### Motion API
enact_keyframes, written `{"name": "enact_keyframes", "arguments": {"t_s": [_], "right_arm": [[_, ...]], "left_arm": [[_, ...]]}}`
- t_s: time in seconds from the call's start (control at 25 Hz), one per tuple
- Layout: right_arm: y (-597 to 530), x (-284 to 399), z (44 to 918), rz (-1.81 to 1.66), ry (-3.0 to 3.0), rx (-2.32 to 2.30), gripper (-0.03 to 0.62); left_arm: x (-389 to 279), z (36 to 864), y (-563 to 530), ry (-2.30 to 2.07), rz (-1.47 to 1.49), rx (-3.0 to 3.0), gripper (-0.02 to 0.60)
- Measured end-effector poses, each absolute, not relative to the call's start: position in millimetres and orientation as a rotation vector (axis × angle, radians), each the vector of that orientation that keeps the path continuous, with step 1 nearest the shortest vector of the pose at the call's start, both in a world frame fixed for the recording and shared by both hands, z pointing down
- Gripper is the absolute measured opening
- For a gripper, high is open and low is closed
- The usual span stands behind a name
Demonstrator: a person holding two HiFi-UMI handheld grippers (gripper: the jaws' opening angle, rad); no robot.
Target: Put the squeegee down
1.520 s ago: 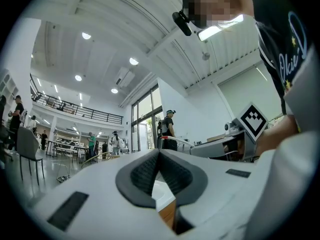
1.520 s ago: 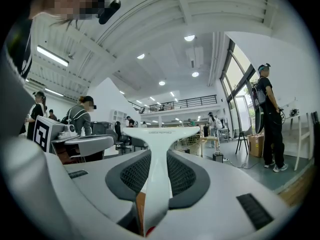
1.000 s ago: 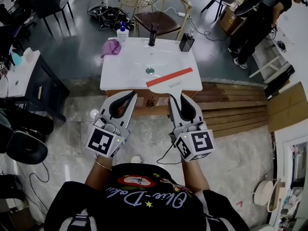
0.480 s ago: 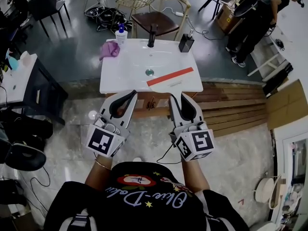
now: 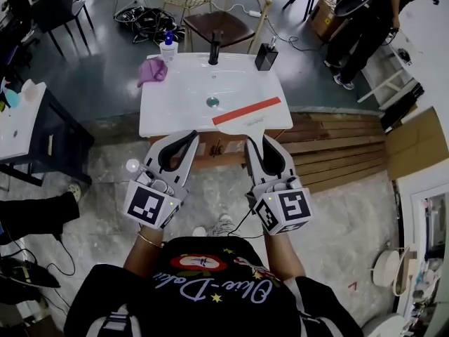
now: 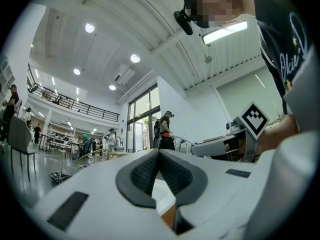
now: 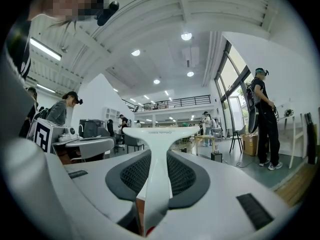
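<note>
Right gripper (image 5: 259,143) clamps the squeegee (image 5: 247,112) by its handle, blade level over the sink's (image 5: 175,107) front edge (probably where it is to be set down). Left gripper (image 5: 188,137), jaws pressed together and empty, sits alongside.

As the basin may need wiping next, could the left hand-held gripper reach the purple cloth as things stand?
Probably yes: the left hand-held gripper is empty, and only bare basin lies between it and the purple cloth at the far left corner.
</note>
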State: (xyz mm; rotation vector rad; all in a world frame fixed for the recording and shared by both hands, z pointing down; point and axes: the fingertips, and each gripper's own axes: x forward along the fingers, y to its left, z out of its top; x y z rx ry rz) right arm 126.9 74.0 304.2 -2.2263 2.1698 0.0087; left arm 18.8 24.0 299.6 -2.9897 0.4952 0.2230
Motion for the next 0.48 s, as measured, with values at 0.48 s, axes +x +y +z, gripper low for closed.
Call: {"name": "enact_keyframes", "arguments": {"t_s": [0.48], "right_arm": [[44.9, 159.7, 310.6, -0.027, 2.165, -2.223, 0.087]], "left_arm": [[49.0, 305.1, -3.4, 0.489, 0.184, -2.987, -0.005]]}}
